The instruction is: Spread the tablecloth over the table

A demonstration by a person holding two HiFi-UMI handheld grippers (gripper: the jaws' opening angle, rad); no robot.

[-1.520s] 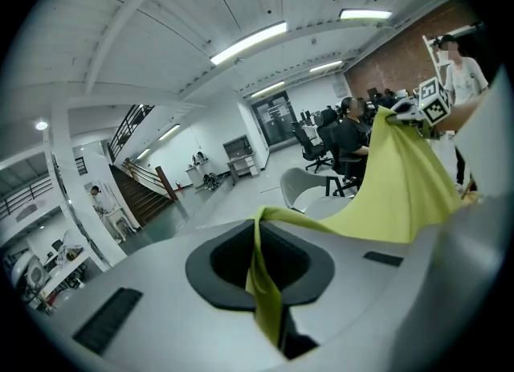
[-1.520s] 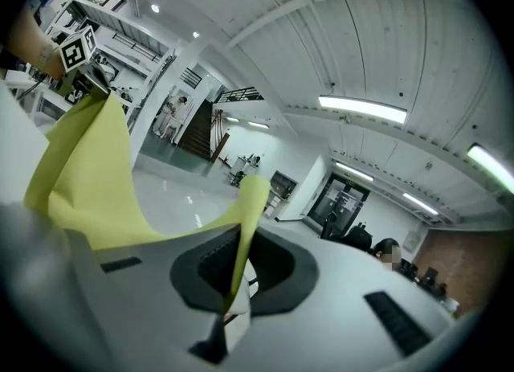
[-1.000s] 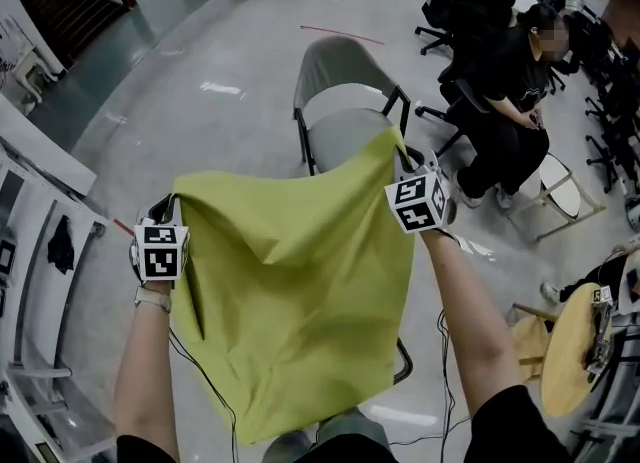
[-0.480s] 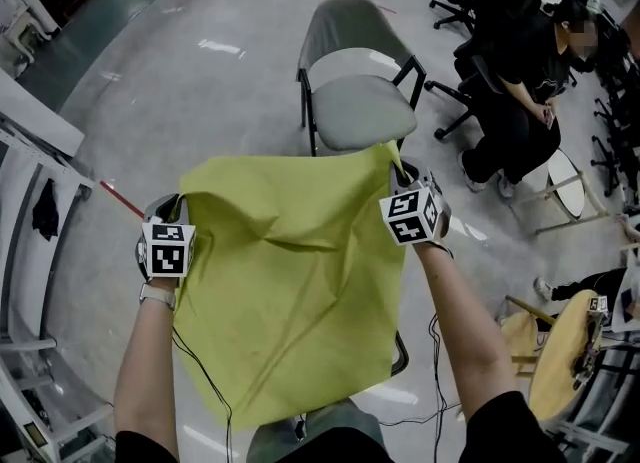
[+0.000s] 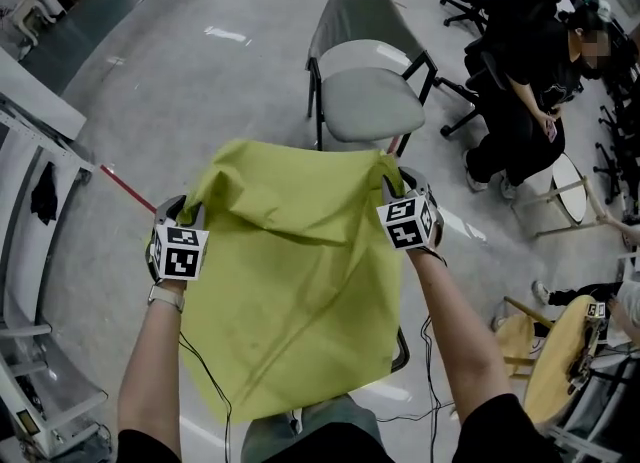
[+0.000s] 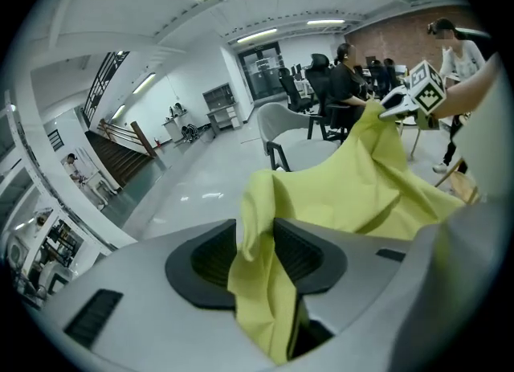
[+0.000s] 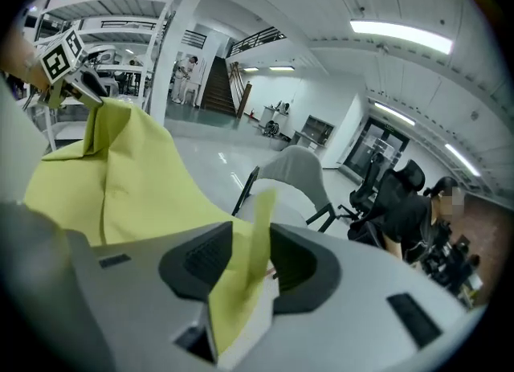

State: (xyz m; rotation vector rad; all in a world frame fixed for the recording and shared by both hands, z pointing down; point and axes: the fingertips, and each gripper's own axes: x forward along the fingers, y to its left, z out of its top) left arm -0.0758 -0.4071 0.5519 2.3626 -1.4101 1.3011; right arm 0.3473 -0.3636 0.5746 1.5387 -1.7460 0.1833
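The yellow-green tablecloth (image 5: 300,291) hangs between my two grippers and drapes down toward me, hiding whatever is under it. My left gripper (image 5: 190,209) is at the cloth's far left corner. In the left gripper view, that gripper (image 6: 255,238) has a bunched fold of cloth (image 6: 345,194) lying loose in the gap. My right gripper (image 5: 390,173) is at the far right corner. In the right gripper view, a thin flap of cloth (image 7: 120,177) stands in that gripper (image 7: 255,246) with space on either side. Both pairs of jaws have just been opening with the cloth still between them.
A grey chair (image 5: 370,101) stands just beyond the cloth's far edge. A person in black (image 5: 520,81) sits at the right among office chairs. A round wooden stool (image 5: 555,351) is at the lower right. White shelving (image 5: 30,281) runs along the left. A black frame corner (image 5: 400,351) shows under the cloth.
Both grippers have come down and slightly closer together with the cloth. Its far edge now sags and folds between them instead of stretching taut.
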